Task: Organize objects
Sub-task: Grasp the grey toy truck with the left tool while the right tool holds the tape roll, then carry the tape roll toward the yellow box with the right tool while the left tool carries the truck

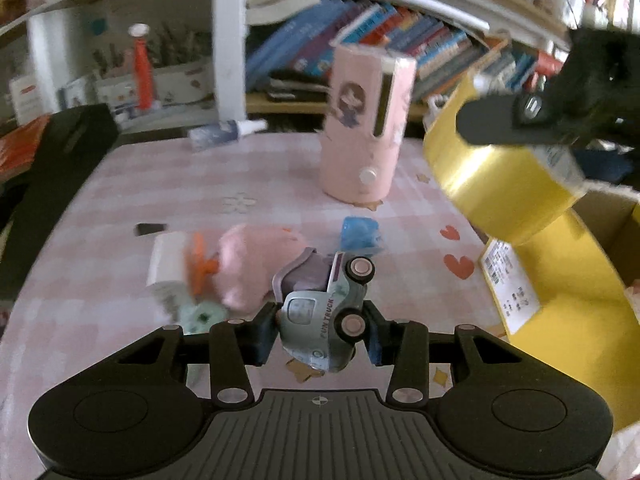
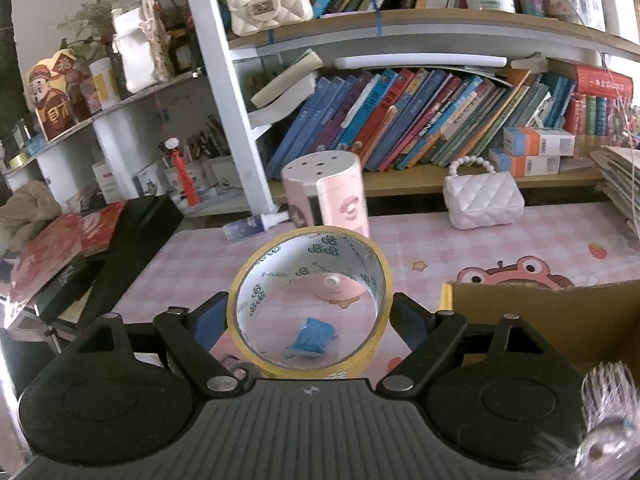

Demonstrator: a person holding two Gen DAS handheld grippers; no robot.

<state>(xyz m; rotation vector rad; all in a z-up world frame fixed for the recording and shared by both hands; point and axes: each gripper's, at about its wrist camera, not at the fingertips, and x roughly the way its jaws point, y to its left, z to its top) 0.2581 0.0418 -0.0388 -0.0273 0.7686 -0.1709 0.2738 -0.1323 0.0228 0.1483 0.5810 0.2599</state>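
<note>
My left gripper (image 1: 322, 330) clamps a toy truck (image 1: 326, 312), tipped on its side, just above the pink checked tablecloth (image 1: 260, 176) near its front edge. My right gripper (image 2: 310, 316) grips a roll of yellow tape (image 2: 310, 304) upright, just left of the cardboard box (image 2: 540, 320).

Dim daylight — blurred, fisheye-warped edges.

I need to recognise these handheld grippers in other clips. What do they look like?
Both look alike. The left gripper and right gripper have matte black linkage arms with silver rivets, blue pads on the fingers, round black housings either side, and a ribbed grey base bearing a small crosshair mark. No cables or sleeves show.
</note>
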